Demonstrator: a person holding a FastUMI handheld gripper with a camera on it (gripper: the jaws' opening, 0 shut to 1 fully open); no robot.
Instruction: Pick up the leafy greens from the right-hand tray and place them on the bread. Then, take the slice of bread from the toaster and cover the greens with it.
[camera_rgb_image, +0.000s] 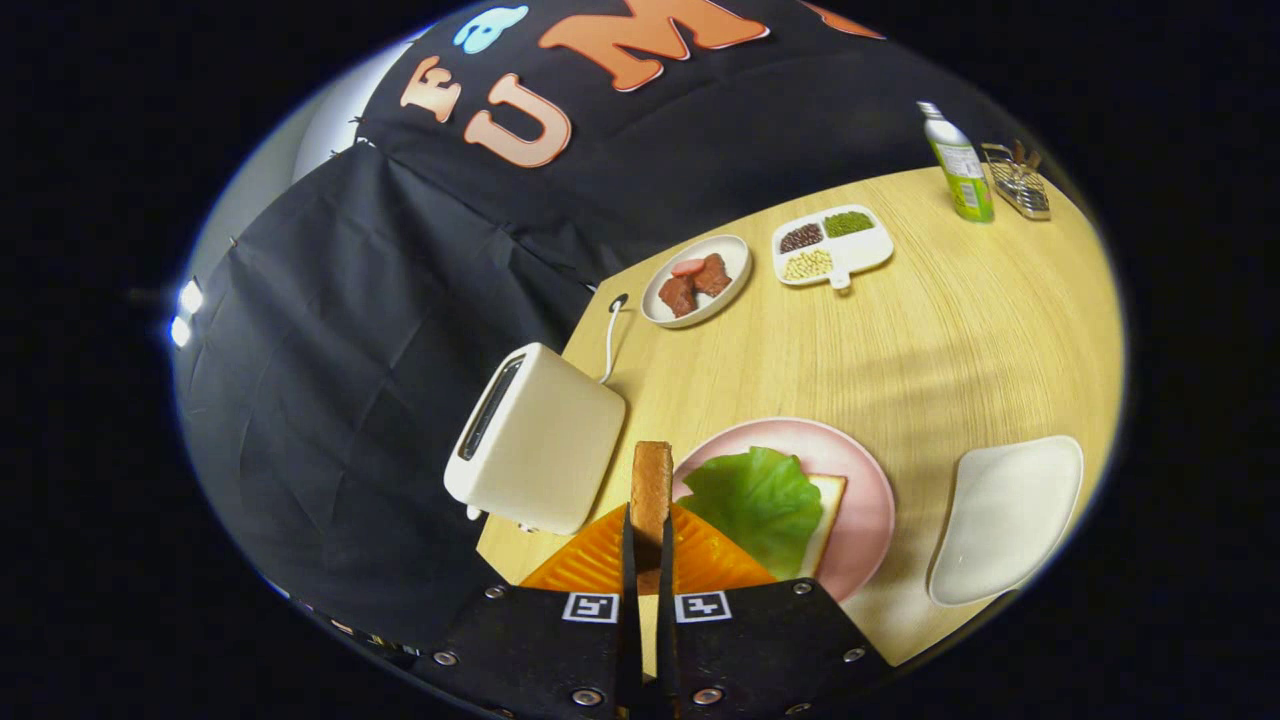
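My gripper (648, 545) is shut on a slice of bread (651, 488), held edge-on and upright between the fingers, above the table between the toaster and the pink plate. The cream toaster (540, 440) stands just left of the fingers, its slot dark. Right of the fingers a pink plate (868, 500) carries a bread slice (828, 510) with a green lettuce leaf (758, 500) lying on top of it.
A white tray (1010, 515) lies right of the pink plate. Farther back are a plate of meat pieces (697, 280), a divided dish of beans (830, 247), a green bottle (958, 165) and a wire rack (1020, 185). The toaster's cord (610, 335) runs off the table edge.
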